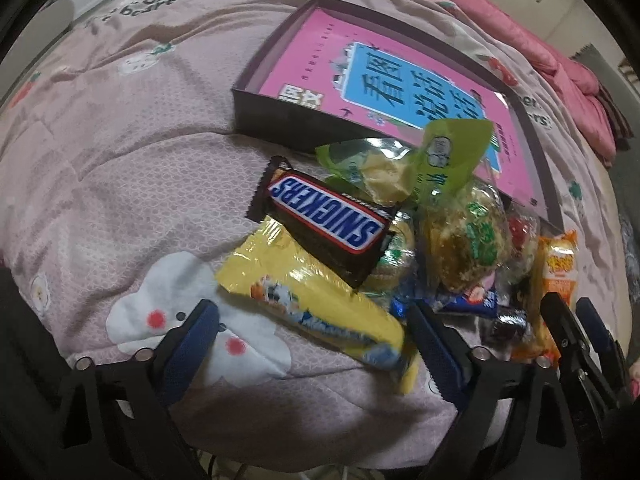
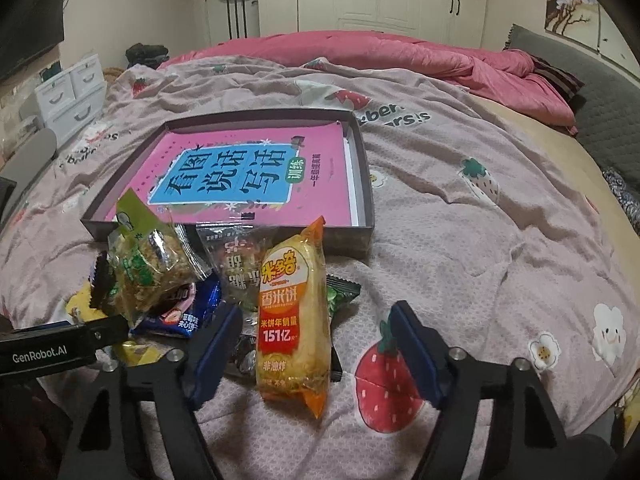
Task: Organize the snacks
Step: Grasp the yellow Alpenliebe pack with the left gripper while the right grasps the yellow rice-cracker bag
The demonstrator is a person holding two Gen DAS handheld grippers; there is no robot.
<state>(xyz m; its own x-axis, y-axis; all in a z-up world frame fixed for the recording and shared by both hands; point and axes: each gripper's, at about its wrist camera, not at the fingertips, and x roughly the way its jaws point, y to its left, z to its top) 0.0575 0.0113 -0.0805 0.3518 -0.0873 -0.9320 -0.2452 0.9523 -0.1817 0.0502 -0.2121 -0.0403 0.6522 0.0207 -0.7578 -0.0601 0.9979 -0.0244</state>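
Snack pile sits on the quilt [image 2: 460, 216] just near of the shallow box [image 2: 362, 184], presumably its destination; left gripper [image 1: 314, 334] jaws apart straddling the yellow packet [image 1: 316, 300], right gripper [image 2: 314, 344] jaws apart around the rice cracker pack [image 2: 294, 316], neither clamped.

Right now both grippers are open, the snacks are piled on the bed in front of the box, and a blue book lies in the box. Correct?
Not quite: the book in the box is pink with a blue title panel, as the right wrist view shows. The rest holds: left gripper and right gripper open, snacks piled on the bed.
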